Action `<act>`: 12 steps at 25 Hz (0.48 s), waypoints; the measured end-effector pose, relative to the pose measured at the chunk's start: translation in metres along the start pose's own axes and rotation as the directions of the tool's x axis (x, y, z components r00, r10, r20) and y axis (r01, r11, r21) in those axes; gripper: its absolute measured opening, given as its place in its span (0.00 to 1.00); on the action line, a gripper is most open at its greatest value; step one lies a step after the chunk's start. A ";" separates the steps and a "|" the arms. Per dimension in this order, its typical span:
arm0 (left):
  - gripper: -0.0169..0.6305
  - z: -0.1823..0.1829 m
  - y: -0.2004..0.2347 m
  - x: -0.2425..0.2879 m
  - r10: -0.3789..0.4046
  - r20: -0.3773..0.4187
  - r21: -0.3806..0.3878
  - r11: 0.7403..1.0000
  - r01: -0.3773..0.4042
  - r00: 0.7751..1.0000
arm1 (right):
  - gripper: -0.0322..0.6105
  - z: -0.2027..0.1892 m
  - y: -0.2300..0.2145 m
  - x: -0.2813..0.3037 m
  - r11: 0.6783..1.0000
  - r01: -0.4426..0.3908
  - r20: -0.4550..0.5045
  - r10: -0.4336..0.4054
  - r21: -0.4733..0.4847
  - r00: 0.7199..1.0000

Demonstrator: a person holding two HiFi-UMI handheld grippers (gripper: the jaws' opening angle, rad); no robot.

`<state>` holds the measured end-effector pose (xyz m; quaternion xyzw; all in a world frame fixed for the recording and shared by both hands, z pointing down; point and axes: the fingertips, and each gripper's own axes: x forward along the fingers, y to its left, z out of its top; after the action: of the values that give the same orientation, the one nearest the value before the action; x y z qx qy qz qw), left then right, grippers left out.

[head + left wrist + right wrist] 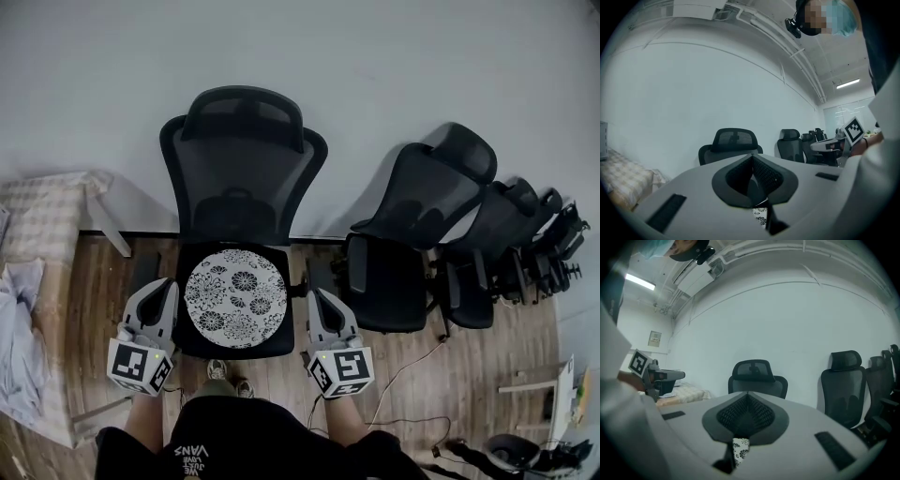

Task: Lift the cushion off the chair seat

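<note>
The round patterned cushion [234, 300] lies flat on the chair [242, 178] seat. The left gripper [159, 291] and right gripper [321, 300] flank it, each with jaws closed on nothing. It looks soft and light (probably floppy), so pinching its opposite edges should suit.

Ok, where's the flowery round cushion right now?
In the head view the cushion lies flat on the black chair seat in the middle, between the left hand-held gripper and the right hand-held gripper.
</note>
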<state>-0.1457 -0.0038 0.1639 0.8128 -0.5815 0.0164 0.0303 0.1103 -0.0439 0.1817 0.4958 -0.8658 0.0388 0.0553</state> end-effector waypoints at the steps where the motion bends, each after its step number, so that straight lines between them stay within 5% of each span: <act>1: 0.05 0.001 0.005 0.004 -0.006 0.001 0.001 1.000 0.006 1.000 | 0.08 0.002 0.000 0.005 1.000 0.008 0.004 -0.008 -0.001 1.000; 12: 0.05 0.006 0.047 0.041 -0.073 0.011 0.015 0.997 0.073 0.997 | 0.08 0.009 0.007 0.049 0.998 0.066 0.016 -0.066 -0.006 0.998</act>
<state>-0.1771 -0.0576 0.1620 0.8337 -0.5516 0.0149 0.0216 0.0788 -0.0830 0.1788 0.5242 -0.8495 0.0303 0.0514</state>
